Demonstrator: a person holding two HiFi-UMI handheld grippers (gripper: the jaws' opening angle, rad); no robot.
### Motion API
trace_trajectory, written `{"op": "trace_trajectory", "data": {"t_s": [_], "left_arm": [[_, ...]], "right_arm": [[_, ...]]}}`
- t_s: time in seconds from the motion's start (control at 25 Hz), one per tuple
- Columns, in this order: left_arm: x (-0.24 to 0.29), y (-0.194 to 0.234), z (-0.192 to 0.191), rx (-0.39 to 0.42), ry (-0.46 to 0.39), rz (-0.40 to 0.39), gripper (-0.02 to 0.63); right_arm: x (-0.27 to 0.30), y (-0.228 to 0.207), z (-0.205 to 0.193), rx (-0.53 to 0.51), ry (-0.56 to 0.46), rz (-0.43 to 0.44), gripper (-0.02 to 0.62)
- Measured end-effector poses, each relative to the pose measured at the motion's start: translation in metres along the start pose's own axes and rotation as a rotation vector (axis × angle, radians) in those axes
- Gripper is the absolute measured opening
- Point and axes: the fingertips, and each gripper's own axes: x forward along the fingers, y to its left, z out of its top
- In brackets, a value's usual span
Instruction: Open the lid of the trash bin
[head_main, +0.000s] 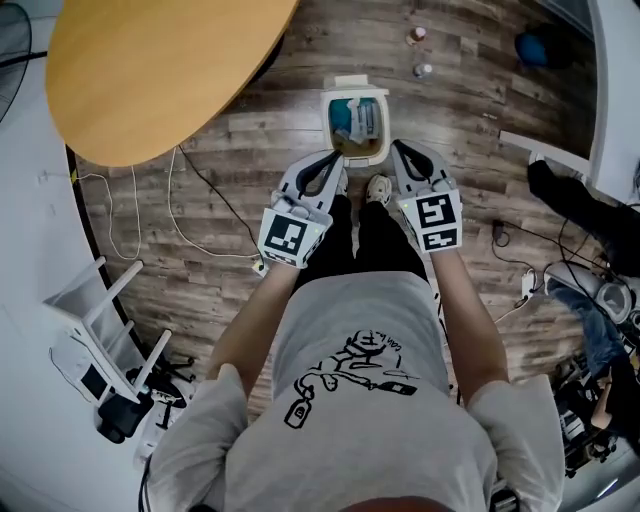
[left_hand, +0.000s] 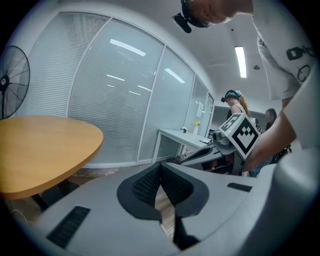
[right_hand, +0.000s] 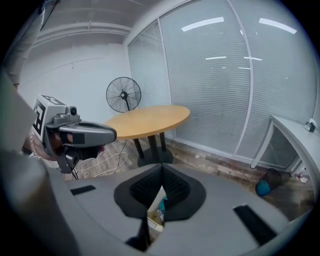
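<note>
Head view: trash bin (head_main: 355, 125) on wood floor (head_main: 230, 210), upper centre of frame, just above both claws, between their tips. White plastic rim, rounded rectangle, long axis up-down in frame. Lid (head_main: 352, 82) seems tipped up at top edge; blue and brown contents show, so I judge it open. Left gripper (head_main: 335, 168) and right gripper (head_main: 400, 152) both pressed together, pinching nothing. Neither clearly nearer.

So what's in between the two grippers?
In the head view, the person's black trouser legs and one shoe show between the left gripper and the right gripper, close by the open trash bin.
</note>
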Motion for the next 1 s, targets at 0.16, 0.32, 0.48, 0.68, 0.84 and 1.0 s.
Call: {"op": "trace_trajectory", "data": {"t_s": [0.16,0.32,0.48,0.68,0.84,1.0], "left_arm": [[-0.011,-0.01,0.035,0.003,-0.041,-0.011,0.02],[-0.025,-0.024,0.072,0.019,-0.089,-0.028,0.02],[-0.041,-0.033,0.113,0.046,-0.14,-0.039,0.02],[-0.055,-0.039,0.145,0.066,-0.181,-0.041,0.02],[-0.064,-0.047,0.169,0.07,-0.206,-0.043,0.02],[-0.078,-0.058,0.198,0.08,-0.238,-0.047,0.02]], "right_arm": [[-0.024,-0.006,0.025,0.003,-0.033,-0.041,0.006],[-0.056,-0.006,0.055,0.013,-0.098,-0.057,0.006],[-0.089,-0.003,0.089,0.01,-0.161,-0.071,0.006],[-0.113,0.002,0.12,0.006,-0.218,-0.076,0.006],[-0.132,0.005,0.142,-0.003,-0.262,-0.084,0.006],[-0.155,0.012,0.164,-0.011,-0.3,-0.091,0.006]]}}
